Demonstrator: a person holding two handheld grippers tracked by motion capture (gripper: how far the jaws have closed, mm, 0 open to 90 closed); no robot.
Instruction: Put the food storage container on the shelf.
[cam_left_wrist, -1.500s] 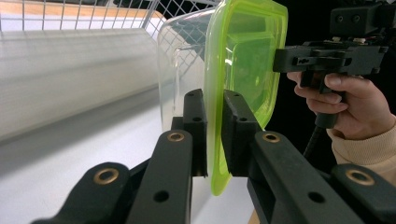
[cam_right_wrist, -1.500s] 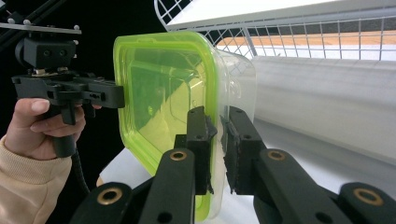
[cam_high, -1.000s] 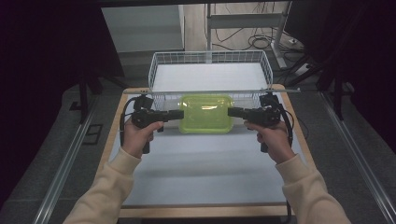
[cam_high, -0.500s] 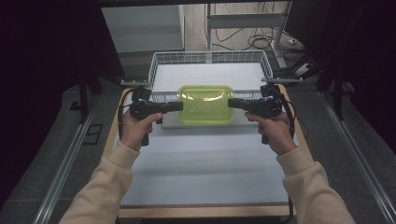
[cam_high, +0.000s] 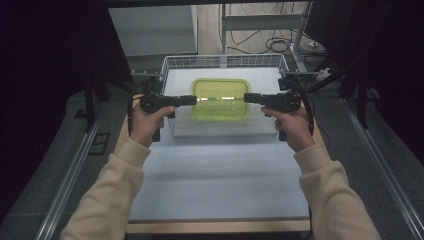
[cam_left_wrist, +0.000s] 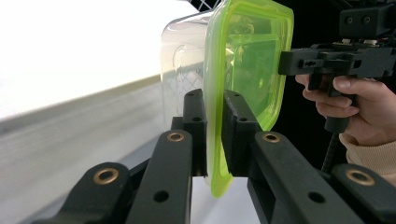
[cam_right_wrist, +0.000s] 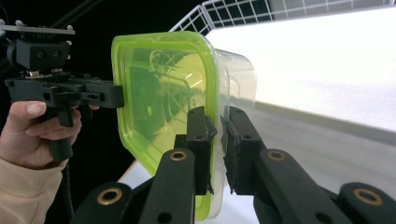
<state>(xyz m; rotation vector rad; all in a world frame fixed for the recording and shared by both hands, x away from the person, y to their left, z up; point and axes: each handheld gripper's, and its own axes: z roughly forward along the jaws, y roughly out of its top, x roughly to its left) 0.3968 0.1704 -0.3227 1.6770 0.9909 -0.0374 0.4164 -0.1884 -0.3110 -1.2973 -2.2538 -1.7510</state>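
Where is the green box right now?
In the high view the green box is held up over the wire basket at the far end of the table, between the left claw and the right claw, each pinching one end.

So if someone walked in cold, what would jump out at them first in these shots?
The bright green-lidded clear container, held above the wire basket at the table's far end. Next, the left hand-held gripper and right hand-held gripper pinching its lid rim from opposite ends, jaws closed on it in both gripper views.
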